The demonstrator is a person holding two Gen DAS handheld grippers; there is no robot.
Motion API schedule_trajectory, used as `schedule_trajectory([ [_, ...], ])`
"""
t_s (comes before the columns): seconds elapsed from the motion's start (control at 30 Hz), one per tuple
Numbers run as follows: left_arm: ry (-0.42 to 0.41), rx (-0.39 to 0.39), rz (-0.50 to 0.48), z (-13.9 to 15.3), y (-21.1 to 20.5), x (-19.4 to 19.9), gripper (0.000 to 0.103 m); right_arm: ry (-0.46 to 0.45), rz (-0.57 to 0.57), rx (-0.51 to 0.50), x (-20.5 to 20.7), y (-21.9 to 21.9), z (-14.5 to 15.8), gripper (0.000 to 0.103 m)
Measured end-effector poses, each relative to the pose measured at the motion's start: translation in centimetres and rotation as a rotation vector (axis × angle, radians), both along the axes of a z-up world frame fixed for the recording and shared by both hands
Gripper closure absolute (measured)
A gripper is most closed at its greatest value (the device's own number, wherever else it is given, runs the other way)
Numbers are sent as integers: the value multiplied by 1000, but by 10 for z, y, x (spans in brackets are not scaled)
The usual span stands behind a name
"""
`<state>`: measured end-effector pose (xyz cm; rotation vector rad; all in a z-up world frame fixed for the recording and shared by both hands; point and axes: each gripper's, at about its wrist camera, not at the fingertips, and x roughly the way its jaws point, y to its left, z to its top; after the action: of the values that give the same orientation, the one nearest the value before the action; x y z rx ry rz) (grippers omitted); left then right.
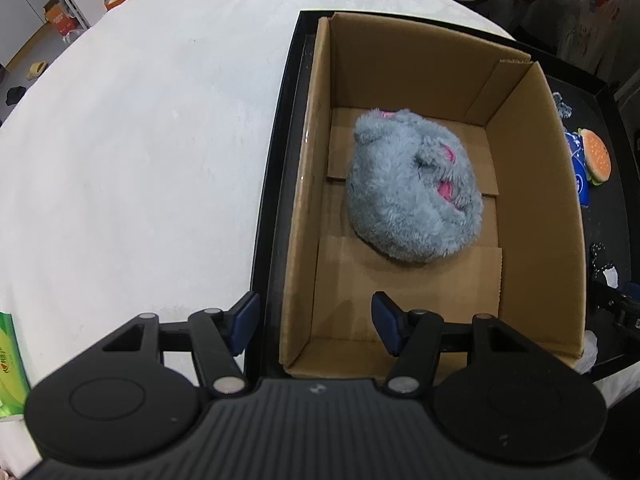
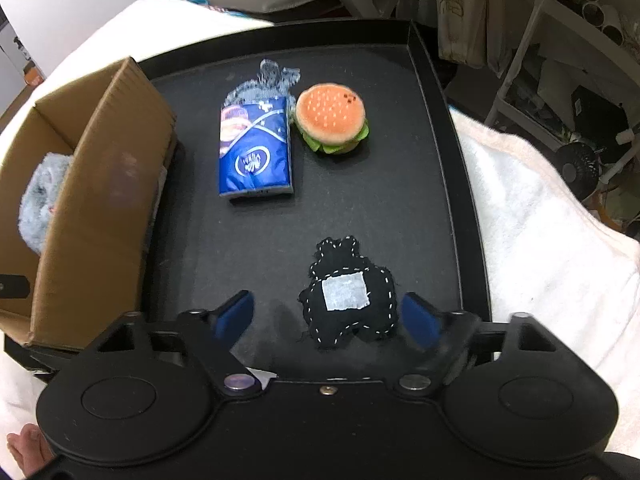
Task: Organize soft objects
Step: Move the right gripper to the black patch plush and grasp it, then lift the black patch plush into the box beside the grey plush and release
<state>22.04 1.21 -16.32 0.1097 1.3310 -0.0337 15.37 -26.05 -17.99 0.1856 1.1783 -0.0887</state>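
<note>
The right gripper [image 2: 328, 316] points down over the black tray [image 2: 436, 92], its fingers [image 2: 236, 314] open on both sides of the black felt toy [image 2: 350, 300] with white stitching; the pads do not press on it, and the toy lies nearer to the right finger than to the left one. If the fingers close like this, I think the right pad will meet the toy first and push it sideways on the tray, so the grip may catch only one edge and the flat soft piece could fold or slip out when lifted. The blue tissue pack [image 2: 256, 148] and the plush burger [image 2: 332, 118] lie further back on the tray, touching each other, well apart from the toy. The left gripper [image 1: 316, 326] hangs open and empty over the near left wall of the cardboard box [image 1: 560, 208], one finger inside and one outside, where the grey plush animal [image 1: 412, 188] already rests. A lowering hand could hit this wall and shift the box.
</note>
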Motion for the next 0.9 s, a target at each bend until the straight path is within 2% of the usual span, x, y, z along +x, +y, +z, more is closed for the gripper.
schedule_trajectory([
  [0.03, 0, 2, -2, -1, 0, 0, 41, 10, 1, 8, 1, 0, -3, 45],
  [0.07, 0, 3, -5, -1, 0, 0, 41, 20, -1, 13, 1, 0, -5, 52],
  [0.1, -1, 6, -7, -1, -1, 0, 39, 27, -2, 12, 1, 0, -7, 63],
  [0.27, -11, 10, -18, -2, -3, -2, 37, 5, 21, 1, 0, 3, -3, 72],
  [0.3, -13, 9, -19, -2, -4, -2, 37, 2, 24, 3, 0, 3, -2, 77],
  [0.33, -18, 8, -20, -1, -4, -2, 37, -2, 26, 14, 0, 3, 1, 96],
  [0.9, -68, -27, -21, 19, 5, -12, 37, -100, 42, 49, 0, 6, 38, 97],
])
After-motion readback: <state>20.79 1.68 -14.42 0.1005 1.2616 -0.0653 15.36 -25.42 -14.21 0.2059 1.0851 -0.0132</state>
